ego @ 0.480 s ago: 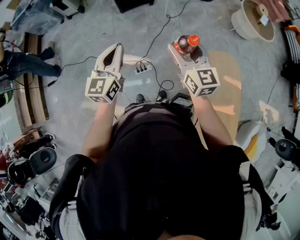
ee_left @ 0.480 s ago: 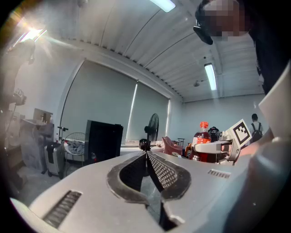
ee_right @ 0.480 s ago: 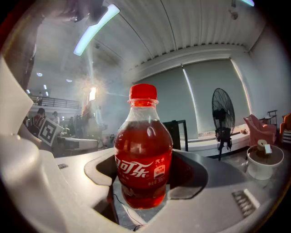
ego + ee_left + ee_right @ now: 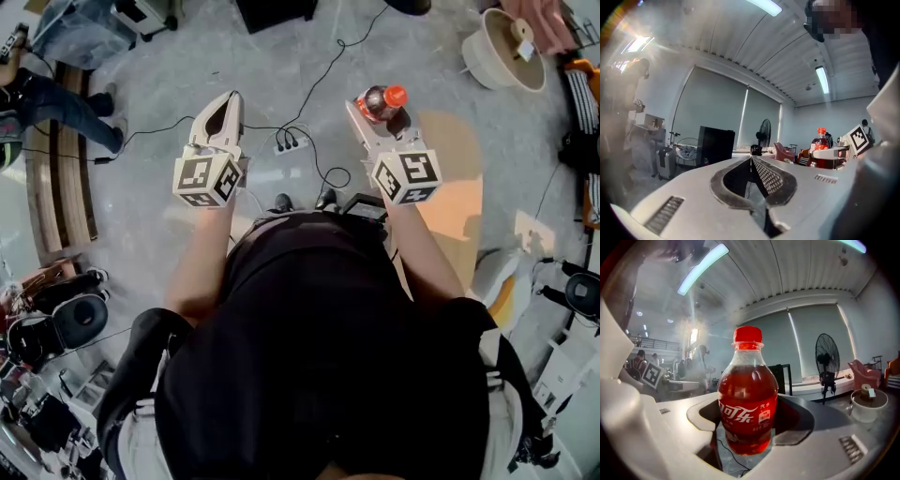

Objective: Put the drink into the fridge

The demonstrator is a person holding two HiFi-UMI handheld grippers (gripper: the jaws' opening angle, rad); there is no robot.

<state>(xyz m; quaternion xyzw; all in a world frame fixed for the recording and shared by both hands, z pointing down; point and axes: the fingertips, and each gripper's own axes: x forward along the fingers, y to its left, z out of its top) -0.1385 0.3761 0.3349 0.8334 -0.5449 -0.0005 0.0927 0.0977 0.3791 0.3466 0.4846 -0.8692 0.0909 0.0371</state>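
The drink (image 4: 747, 394) is picked up but not yet stowed; the right gripper (image 4: 380, 106) clamps it upright round its lower body, jaws spread wide, out in front of the person; the left gripper (image 4: 231, 97) is closed and empty; no fridge shows plainly. It is a small clear bottle of red cola with a red cap and red label.

The right gripper (image 4: 378, 112) and its cola bottle (image 4: 375, 99) have slipped a touch lower and rightward in the head view. The power strip (image 4: 289, 142) on the floor has drifted down a shade too. Over at the far left, a bystander's legs (image 4: 56, 103) have moved up the frame.
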